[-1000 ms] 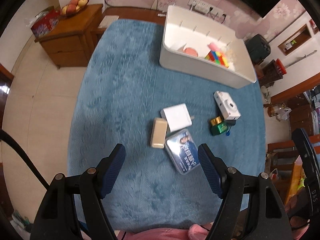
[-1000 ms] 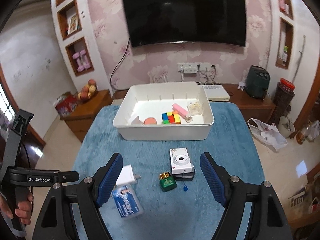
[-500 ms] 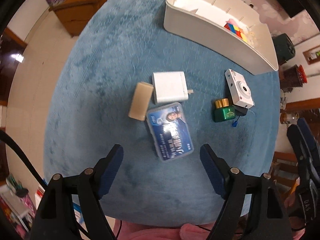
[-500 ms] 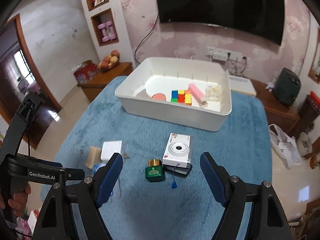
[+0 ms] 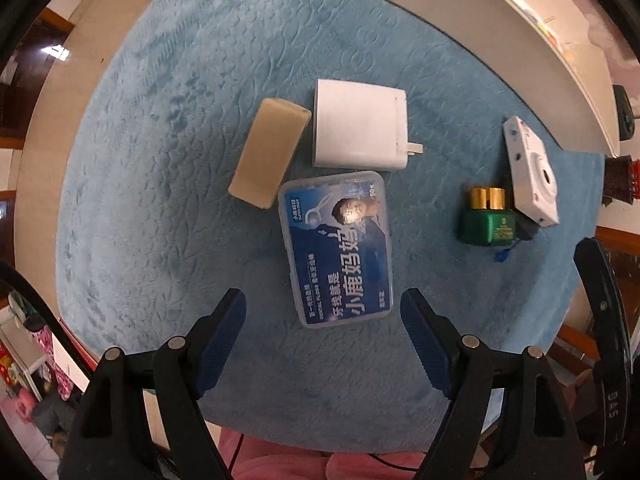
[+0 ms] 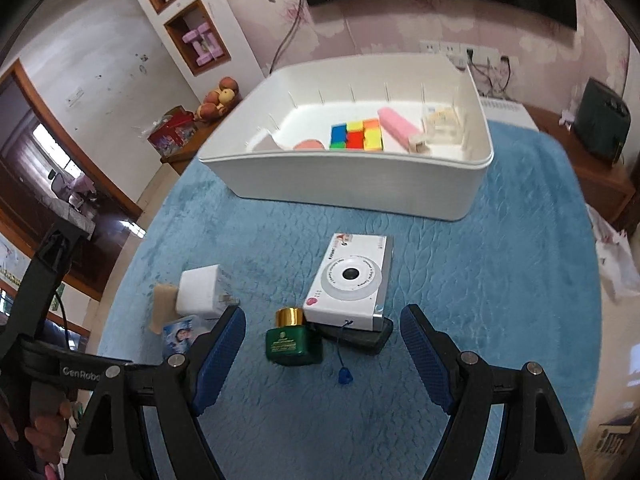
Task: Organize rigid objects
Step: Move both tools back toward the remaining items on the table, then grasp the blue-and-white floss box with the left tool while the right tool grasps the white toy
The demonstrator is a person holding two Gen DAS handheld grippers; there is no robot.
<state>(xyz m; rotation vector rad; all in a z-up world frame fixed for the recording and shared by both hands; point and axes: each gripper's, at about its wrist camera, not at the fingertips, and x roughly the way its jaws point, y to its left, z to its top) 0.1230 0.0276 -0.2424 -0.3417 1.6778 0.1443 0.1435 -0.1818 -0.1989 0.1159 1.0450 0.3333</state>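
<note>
On the blue cloth, the left wrist view shows a blue floss box (image 5: pixel 338 246), a white charger (image 5: pixel 358 132), a tan bar (image 5: pixel 270 152), a green gold-capped jar (image 5: pixel 486 218) and a white camera (image 5: pixel 530 172). My left gripper (image 5: pixel 322 332) is open, just above the floss box's near end. My right gripper (image 6: pixel 322 346) is open, with the green jar (image 6: pixel 292 340) and the camera (image 6: pixel 352 280) just ahead of it. The white bin (image 6: pixel 360 184) behind holds a colour cube (image 6: pixel 356 134), a pink block (image 6: pixel 398 128) and a clear box (image 6: pixel 444 124).
A wooden side cabinet with fruit (image 6: pixel 216 100) stands left of the table. A low TV cabinet with a dark appliance (image 6: pixel 604 120) runs along the back wall. A black pouch (image 6: pixel 356 334) lies under the camera's near edge. The table edge is close below both grippers.
My left gripper has come down and forward over the floss box, which now looms large. My right gripper has come down and closer to the jar and camera. Both stay open.
</note>
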